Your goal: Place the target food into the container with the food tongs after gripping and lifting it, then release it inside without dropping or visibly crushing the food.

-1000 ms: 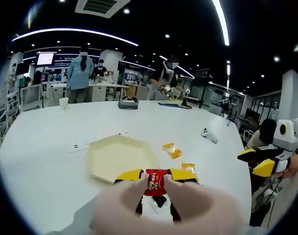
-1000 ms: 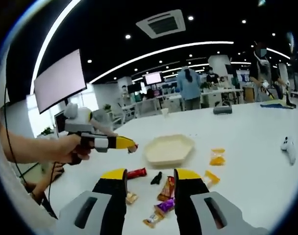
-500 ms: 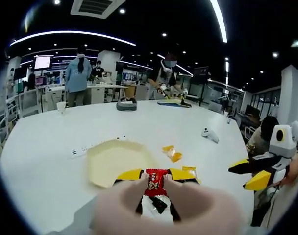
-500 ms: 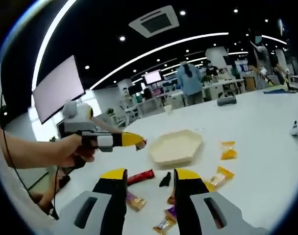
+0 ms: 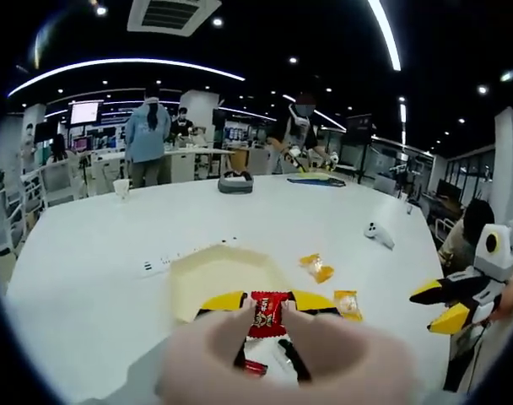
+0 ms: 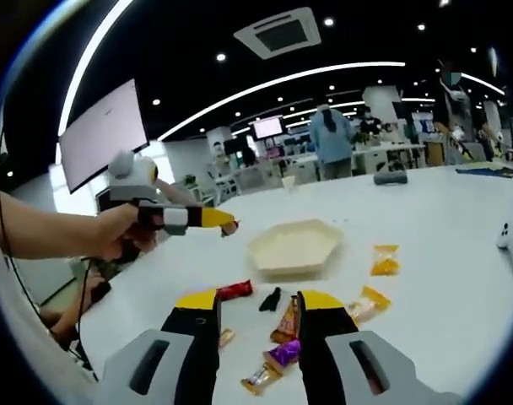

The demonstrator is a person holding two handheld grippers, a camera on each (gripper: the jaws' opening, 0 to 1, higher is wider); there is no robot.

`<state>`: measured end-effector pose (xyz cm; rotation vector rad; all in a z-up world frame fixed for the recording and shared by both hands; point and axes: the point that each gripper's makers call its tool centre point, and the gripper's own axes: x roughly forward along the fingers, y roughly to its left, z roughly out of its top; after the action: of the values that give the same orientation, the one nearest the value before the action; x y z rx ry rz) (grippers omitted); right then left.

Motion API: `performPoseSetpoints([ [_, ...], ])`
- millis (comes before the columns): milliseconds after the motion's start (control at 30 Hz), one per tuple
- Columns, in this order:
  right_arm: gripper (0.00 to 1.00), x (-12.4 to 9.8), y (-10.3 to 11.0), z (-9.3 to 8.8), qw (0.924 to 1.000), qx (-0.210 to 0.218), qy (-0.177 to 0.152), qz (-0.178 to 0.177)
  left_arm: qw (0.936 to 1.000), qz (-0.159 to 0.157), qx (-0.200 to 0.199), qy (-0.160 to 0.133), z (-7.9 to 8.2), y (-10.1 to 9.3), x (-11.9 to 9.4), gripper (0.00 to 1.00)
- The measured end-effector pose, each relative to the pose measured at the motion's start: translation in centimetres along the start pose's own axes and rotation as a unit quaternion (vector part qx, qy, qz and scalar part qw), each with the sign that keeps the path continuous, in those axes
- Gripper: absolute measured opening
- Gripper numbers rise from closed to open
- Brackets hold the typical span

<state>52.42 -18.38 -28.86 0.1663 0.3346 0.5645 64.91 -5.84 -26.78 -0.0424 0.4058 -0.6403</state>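
While my left tongs [image 5: 270,302] stay clamped on the red-wrapped candy [image 5: 266,313], held aloft just short of the cream hexagonal tray [image 5: 218,272], I judge transport underway. Next: advance over the tray, lower, release gently. Right tongs [image 6: 256,305] hang parted, empty.

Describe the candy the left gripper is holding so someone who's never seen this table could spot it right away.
Start at the big white table and find the pale hexagonal tray near its middle. Just in front of the tray, the left gripper pinches a red-wrapped candy between its yellow tips. Unlike the orange-yellow packets lying loose to its right, it is red and clamped.
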Motion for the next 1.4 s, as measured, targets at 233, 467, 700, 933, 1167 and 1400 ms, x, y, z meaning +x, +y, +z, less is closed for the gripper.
performPoseSetpoints([
  [233, 0.36, -0.3, 0.1, -0.9, 0.9999, -0.005, 0.009, 0.004, 0.9999, 0.011, -0.007, -0.002, 0.2, 1.2, 1.3, 0.17],
  [467, 0.36, -0.3, 0.2, -1.2, 0.9997, -0.014, 0.016, 0.009, 0.9998, 0.017, -0.008, -0.003, 0.4, 1.6, 2.2, 0.17],
  [700, 0.35, -0.3, -0.1, -1.7, 0.9997, -0.014, 0.020, 0.010, 0.9997, 0.022, -0.006, 0.005, 0.0, 1.8, 2.8, 0.17],
  [933, 0.35, -0.3, -0.6, -2.1, 0.9997, -0.006, 0.022, 0.006, 0.9993, 0.033, -0.011, 0.011, 0.1, 2.4, 3.8, 0.17],
  [1167, 0.35, -0.2, -0.8, -2.0, 0.9997, -0.002, 0.022, 0.004, 0.9988, 0.045, -0.013, 0.016, -0.3, 3.1, 5.0, 0.18],
  [1400, 0.37, 0.0, -0.1, -1.9, 0.9991, 0.035, 0.015, 0.017, 0.9983, 0.049, -0.019, 0.025, -1.1, 3.7, 6.3, 0.17],
])
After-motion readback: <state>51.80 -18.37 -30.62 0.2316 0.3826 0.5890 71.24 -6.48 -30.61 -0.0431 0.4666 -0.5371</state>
